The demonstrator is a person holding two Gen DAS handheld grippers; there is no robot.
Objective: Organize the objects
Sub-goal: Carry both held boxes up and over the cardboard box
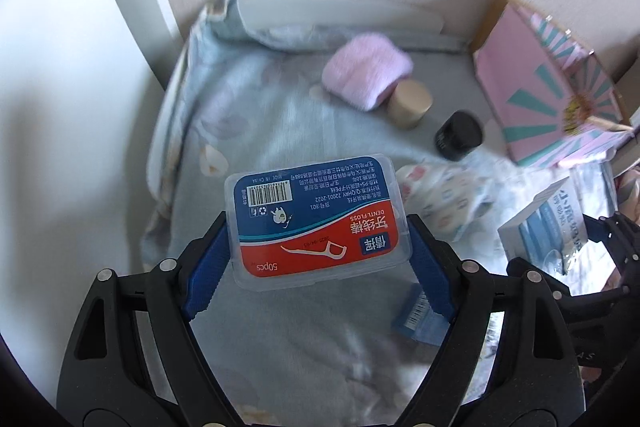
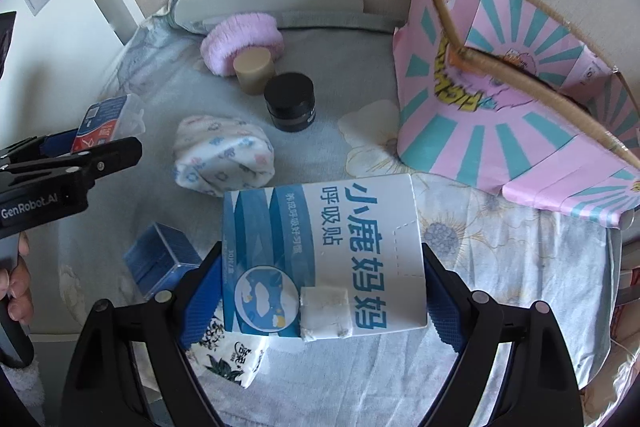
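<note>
My left gripper [image 1: 318, 251] is shut on a clear dental floss box [image 1: 318, 217] with a blue and red label and holds it above the bed sheet. It also shows in the right wrist view [image 2: 106, 121] at the far left. My right gripper [image 2: 322, 287] is shut on a white and blue carton [image 2: 324, 255] with Chinese print, held above the sheet. The same carton shows in the left wrist view [image 1: 548, 223] at the right. An open pink and teal cardboard box [image 2: 500, 99] stands at the right, its flaps open.
On the floral sheet [image 2: 500, 259] lie a pink cloth roll [image 2: 240, 39], a beige cylinder [image 2: 254, 71], a black jar [image 2: 290, 101], a patterned cloth bundle [image 2: 224, 155], a small blue box [image 2: 160, 255] and a tissue pack [image 2: 228, 355]. A wall runs behind.
</note>
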